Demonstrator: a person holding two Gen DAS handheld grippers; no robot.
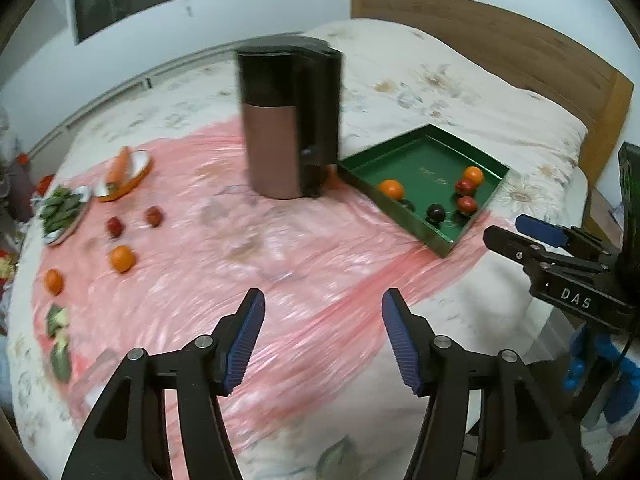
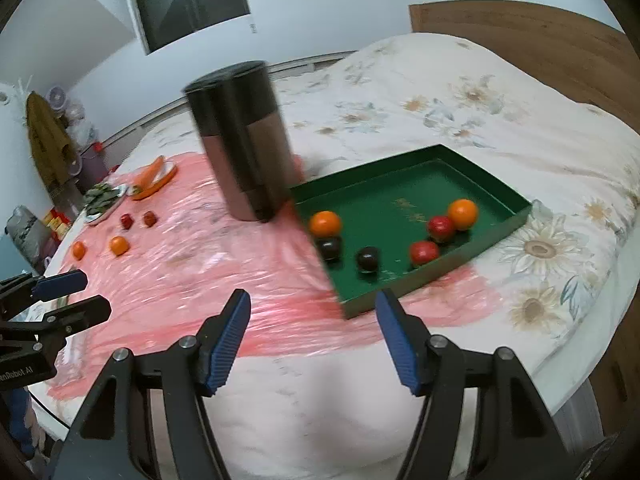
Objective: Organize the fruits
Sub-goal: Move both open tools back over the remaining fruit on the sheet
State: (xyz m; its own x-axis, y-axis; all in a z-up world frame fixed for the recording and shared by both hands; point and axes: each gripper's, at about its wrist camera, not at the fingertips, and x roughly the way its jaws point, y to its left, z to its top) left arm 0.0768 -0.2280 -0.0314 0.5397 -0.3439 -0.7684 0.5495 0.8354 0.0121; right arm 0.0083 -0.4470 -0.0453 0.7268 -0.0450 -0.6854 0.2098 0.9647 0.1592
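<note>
Blue-padded jaws of both grippers gape, empty.

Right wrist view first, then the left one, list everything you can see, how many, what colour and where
Tray: one, green, on the bed at right.
Oranges in tray: two, orange.
Red fruits in tray: two, red.
Dark fruits in tray: two, near-black.
Loose oranges: two, on the pink sheet at left.
Loose red fruits: two, beyond those oranges.
Canister: one, black and copper, upright, centre.
Pink sheet: one, over the floral bedspread.
Carrot dish: one, orange-rimmed, far left.
Greens plate: one.
Left gripper: open, empty.
Right gripper: open, empty.
</note>
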